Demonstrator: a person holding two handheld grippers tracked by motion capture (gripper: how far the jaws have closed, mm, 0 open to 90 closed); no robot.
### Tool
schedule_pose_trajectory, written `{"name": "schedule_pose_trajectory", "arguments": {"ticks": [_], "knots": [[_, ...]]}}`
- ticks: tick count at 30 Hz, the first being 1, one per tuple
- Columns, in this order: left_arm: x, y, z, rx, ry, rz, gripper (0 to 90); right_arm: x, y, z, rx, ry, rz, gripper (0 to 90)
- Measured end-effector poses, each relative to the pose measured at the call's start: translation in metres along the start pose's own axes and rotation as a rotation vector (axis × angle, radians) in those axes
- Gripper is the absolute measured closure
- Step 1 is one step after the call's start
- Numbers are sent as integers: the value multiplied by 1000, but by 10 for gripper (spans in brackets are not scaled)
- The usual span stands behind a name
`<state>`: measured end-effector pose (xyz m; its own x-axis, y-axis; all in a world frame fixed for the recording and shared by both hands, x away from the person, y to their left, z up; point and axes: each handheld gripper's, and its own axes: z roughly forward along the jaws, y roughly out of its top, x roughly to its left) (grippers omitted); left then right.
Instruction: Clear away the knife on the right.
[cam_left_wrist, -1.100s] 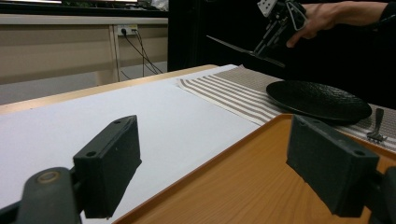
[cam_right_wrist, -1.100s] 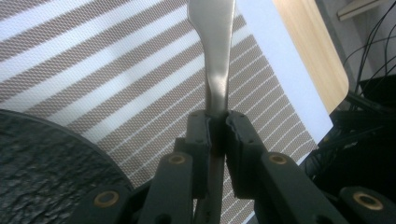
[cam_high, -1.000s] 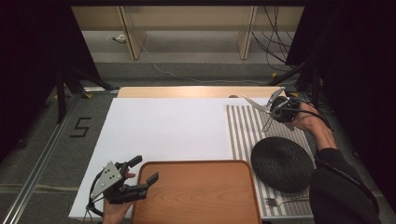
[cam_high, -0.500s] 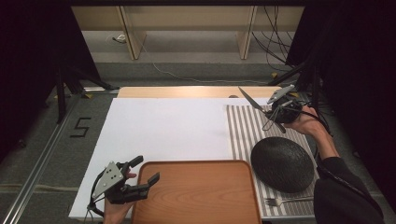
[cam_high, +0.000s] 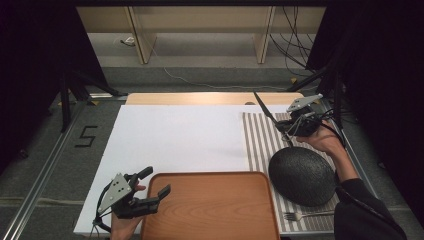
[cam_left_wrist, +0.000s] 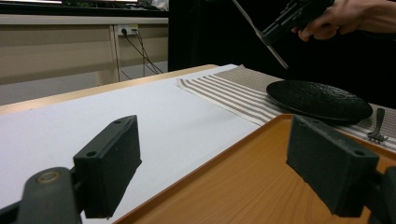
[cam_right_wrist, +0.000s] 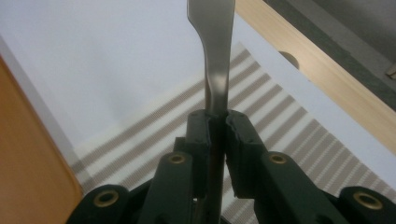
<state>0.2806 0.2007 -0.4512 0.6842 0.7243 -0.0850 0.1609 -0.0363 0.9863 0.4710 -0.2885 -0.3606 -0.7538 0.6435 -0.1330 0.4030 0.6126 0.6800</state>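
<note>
**Steel knife held aloft over the striped mat**

Steel is gripped tight: a knife (cam_right_wrist: 215, 60) is clamped between the closed jaws of the right gripper (cam_high: 289, 127), held in the air above the far right part of the tabletop, over the striped placemat (cam_high: 260, 142). In the high view the blade is seen slanting up and away toward the far edge. Compared with a second ago, the knife has been lifted and tilted more steeply, and the right hand has been shifted a little toward the far edge; the grip has been kept.

The left gripper (cam_high: 156, 196) is held at the near left corner, its jaws wide apart with nothing between them, one jaw over the near left edge of the wooden tray (cam_high: 215, 210). Its place has not been changed since the earlier frames.

The black plate (cam_high: 301, 175) is seen on the placemat toward the near right, where it also lay before, and a fork (cam_high: 305, 215) is laid just beside it at the near edge of the mat.

The tabletop is covered by a white sheet (cam_high: 175, 140), with a light wooden strip showing along the far edge. Beyond it, grey floor, pale shelving and trailing cables are made out against dark surroundings.
</note>
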Motion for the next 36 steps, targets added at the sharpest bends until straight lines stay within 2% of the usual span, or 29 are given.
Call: {"name": "schedule_pose_trajectory", "arguments": {"ticks": [2,4,14,17,20,25,28,31,36], "knots": [[0,0,0,-2,0,0,174,4,-1,-2,-33,15,28,810],[0,0,0,-1,0,0,174,11,-2,-5,-74,49,61,810],[0,0,0,-1,1,1,174,31,-6,-7,-137,105,99,810],[-1,0,0,0,1,3,174,38,-8,-7,-145,136,116,810],[-1,0,0,2,-1,6,174,40,-9,-6,-149,142,120,810],[-2,0,0,-4,0,0,175,45,-11,-9,-169,167,153,810],[-2,0,-1,-1,2,7,175,48,-15,-12,-196,183,168,810],[-1,0,-1,-5,3,-1,175,54,-16,-14,-190,174,155,810],[-2,0,0,-2,0,2,175,62,-18,-18,-198,184,164,810]]}}
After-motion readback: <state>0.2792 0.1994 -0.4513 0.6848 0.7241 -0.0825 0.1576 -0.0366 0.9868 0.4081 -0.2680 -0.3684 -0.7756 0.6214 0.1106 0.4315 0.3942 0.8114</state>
